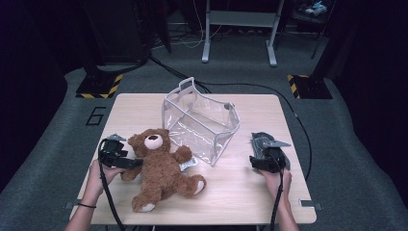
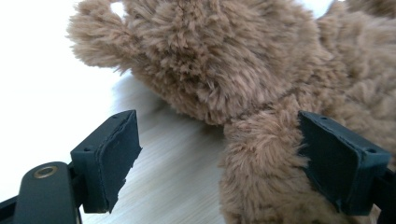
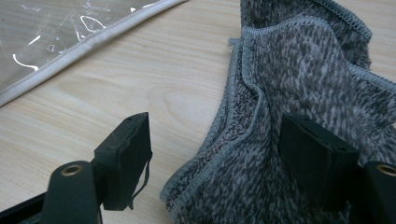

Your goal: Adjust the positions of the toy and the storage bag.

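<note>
From the high view, I am keeping the left gripper (image 1: 126,160) by the teddy bear (image 1: 161,169) lying near the desk's (image 1: 245,192) front-left edge, the right gripper (image 1: 262,155) near the right edge, the clear bag (image 1: 202,120) standing mid-desk.

In the left gripper view, my jaws are standing wide, the bear's arm (image 2: 261,163) lying between them, brushing one pad.

In the right gripper view, my jaws are gaping over a grey cloth (image 3: 299,93), gripping nothing.

Brown teddy bear (image 1: 161,168) lies sprawled beside crumpled grey cloth (image 1: 263,140).
</note>
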